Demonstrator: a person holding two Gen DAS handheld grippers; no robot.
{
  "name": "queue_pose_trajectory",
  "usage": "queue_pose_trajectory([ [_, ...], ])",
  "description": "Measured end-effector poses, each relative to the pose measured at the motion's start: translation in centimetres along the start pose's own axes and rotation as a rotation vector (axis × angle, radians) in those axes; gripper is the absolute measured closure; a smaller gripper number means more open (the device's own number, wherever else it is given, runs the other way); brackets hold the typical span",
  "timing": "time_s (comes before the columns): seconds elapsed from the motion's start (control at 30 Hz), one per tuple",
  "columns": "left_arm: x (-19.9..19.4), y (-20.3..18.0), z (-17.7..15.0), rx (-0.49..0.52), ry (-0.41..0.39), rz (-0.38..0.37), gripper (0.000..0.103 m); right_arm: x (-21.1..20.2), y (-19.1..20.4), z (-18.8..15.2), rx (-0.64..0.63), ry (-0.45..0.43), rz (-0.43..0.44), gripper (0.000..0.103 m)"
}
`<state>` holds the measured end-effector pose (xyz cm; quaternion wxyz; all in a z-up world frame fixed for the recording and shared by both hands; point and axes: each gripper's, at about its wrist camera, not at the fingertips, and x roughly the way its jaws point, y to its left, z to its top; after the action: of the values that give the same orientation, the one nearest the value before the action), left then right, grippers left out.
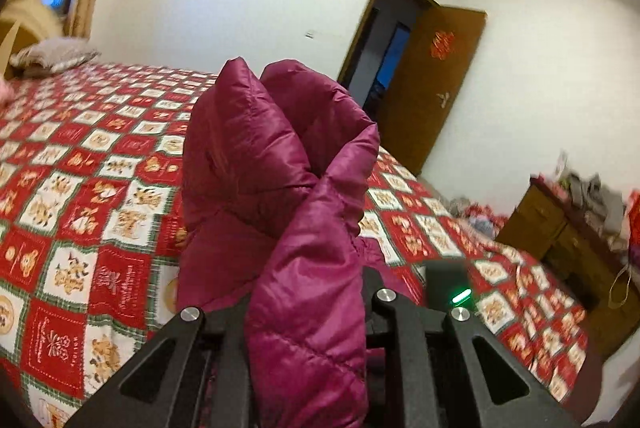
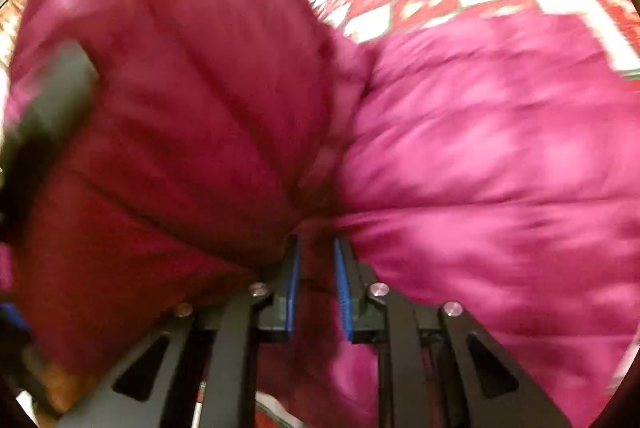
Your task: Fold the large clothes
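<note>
- The left gripper (image 1: pixel 308 312) was clamped on a fold of the magenta puffer jacket (image 1: pixel 276 164), raised above the checked bedspread (image 1: pixel 80 188).
- The right gripper (image 2: pixel 316 248) pinched the jacket's bunched fabric.
- Bedspread lay bare leftward.
- Left fingertips were hidden; the right view was blurred.

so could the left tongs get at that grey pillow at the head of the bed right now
Probably not yet: the left tongs are shut on the purple jacket, which bunches up in front of them, and the pillow lies far across the bed.

Home bedroom — quilted bed (image 1: pixel 80 164), door (image 1: pixel 436 84)
</note>
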<state>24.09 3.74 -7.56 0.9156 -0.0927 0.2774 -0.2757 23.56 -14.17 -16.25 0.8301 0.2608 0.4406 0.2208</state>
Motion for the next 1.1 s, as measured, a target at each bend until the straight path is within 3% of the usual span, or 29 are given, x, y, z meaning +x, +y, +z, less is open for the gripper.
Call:
queue_pose_trajectory([
  [0.27, 3.6, -5.4, -3.8, 0.204, 0.103, 0.006, 0.086, -10.1, -6.6, -1.2, 0.067, -0.2, -0.203, 0.081],
  [0.6, 7.3, -9.3, -10.4, 0.414, 0.237, 0.027, 0.086, -14.5, -9.2, -2.5, 0.082, -0.286, -0.297, 0.08],
  [0.7, 7.9, -10.0, -12.1, 0.498, 0.228, 0.042, 0.086, -15.6, -7.8, -2.5, 0.045, -0.328, -0.306, 0.068],
  [0.77, 7.9, -9.9, -12.5, 0.515, 0.226, 0.042, 0.086, -16.2, -7.4, -1.6, 0.009, -0.353, -0.296, 0.043],
  [0.8, 7.9, -9.7, -12.4, 0.509, 0.229, 0.036, 0.086, -16.2, -6.7, -1.0, -0.019, -0.364, -0.287, 0.042],
  [0.9, 7.8, -9.1, -12.1, 0.487, 0.238, 0.013, 0.086, -14.9, -4.9, 0.5, -0.115, -0.34, -0.283, 0.045],
  [0.97, 7.5, -8.8, -12.0, 0.483, 0.238, 0.002, 0.086, -12.1, -4.2, 1.3, -0.181, -0.244, -0.34, 0.079],
  [1.1, 5.9, -8.5, -11.4, 0.499, 0.252, -0.021, 0.083, -8.5, -7.7, 1.8, -0.091, -0.131, -0.404, 0.082],
])
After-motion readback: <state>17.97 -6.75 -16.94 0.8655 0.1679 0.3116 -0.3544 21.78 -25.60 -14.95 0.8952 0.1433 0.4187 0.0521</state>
